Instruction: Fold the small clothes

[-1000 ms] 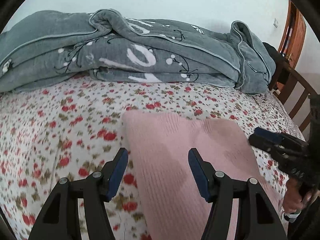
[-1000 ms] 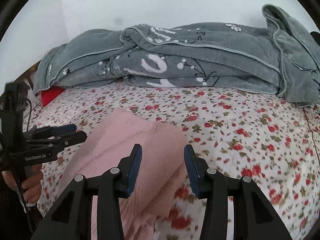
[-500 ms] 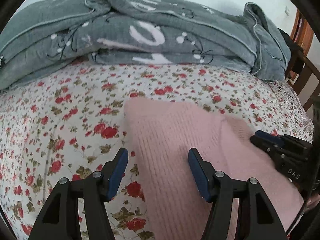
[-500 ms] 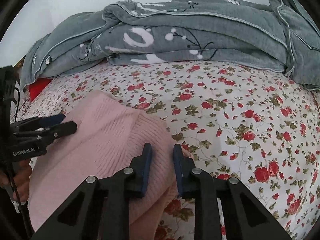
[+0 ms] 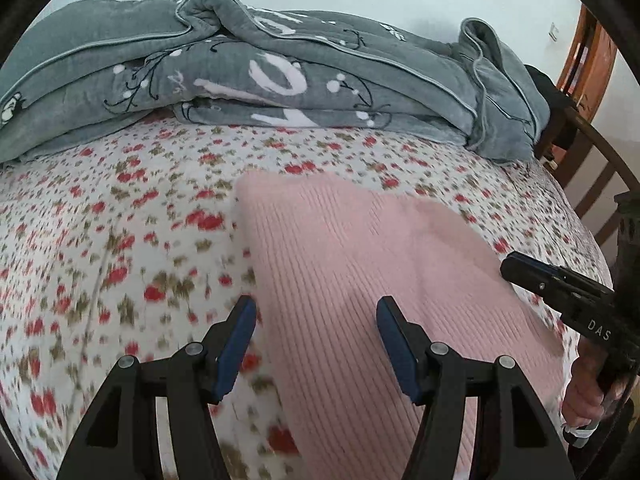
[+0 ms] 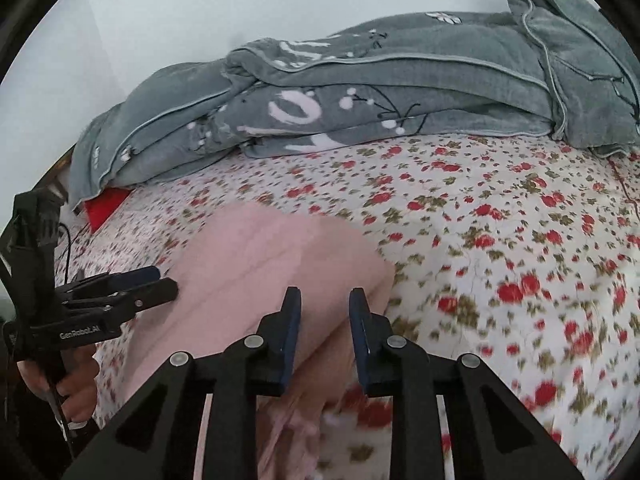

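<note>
Blue-padded fingers of both grippers are held spread above a folded pink ribbed knit garment (image 5: 360, 264) on a floral bedsheet (image 5: 120, 220).

Nothing is pinched by the left gripper (image 5: 316, 344), its fingers set wide over the garment's left edge; the right gripper (image 6: 325, 328) is parted more narrowly over the right edge. A rumpled grey fleece blanket (image 6: 400, 80) is heaped further back along the wall.

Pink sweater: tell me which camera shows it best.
The left wrist view. There the pink sweater lies broad on the flowered bedspread, its ribbing sharp, between the open fingers of the left gripper. The right wrist view shows only its blurred right edge, partly behind the right gripper.
</note>
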The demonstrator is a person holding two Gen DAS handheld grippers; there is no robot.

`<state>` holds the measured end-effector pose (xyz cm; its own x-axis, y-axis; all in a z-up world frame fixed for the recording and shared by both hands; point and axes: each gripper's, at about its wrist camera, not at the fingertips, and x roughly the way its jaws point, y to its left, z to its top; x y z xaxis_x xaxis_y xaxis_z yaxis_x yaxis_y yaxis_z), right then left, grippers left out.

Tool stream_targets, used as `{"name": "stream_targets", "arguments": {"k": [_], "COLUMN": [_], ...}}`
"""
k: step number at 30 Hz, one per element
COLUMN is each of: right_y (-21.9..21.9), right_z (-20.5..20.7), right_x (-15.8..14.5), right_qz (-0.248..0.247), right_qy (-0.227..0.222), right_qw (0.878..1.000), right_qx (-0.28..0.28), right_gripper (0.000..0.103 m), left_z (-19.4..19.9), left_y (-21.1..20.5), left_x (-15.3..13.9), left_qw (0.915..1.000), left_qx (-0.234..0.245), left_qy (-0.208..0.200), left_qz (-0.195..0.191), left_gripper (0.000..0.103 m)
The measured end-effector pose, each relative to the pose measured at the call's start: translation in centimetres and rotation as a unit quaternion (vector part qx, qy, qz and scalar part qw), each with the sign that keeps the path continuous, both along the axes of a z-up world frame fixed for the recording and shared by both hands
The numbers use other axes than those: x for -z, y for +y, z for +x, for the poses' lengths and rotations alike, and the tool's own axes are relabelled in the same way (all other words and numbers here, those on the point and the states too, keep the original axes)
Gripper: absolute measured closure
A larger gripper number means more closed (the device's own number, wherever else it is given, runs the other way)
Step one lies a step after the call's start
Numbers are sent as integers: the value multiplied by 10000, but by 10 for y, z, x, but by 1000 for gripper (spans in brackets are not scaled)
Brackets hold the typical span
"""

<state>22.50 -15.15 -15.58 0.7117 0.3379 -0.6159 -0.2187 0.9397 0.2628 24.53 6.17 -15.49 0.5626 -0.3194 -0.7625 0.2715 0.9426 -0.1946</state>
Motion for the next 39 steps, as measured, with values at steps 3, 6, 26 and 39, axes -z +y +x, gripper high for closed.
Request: {"name": "stream_targets", "arguments": {"k": [3,6,26,39], "right_y": [3,2,-30,-32], "right_z": [-25,-41,-176,-219], "right_x": [7,14,-71,-85], "right_qz": [-101,-316,-406,-498], "right_qy": [110,339,-237,-551], "right_qw": [9999,9989,9962,9926], "right_qx": [5,57,738,960], "right_gripper": [78,78,63,8], "left_z": [-24,-45,-163,-204], "left_y": [2,4,-12,-22], "left_x": [0,-1,-87,-101], "left_qw": [10000,9999,9972,9941], "left_qx": [17,-14,-356,-678], "left_qy": [14,94,-652,-824], "left_qz": [-47,-85,64,190], "left_gripper": [41,42,25,13]}}
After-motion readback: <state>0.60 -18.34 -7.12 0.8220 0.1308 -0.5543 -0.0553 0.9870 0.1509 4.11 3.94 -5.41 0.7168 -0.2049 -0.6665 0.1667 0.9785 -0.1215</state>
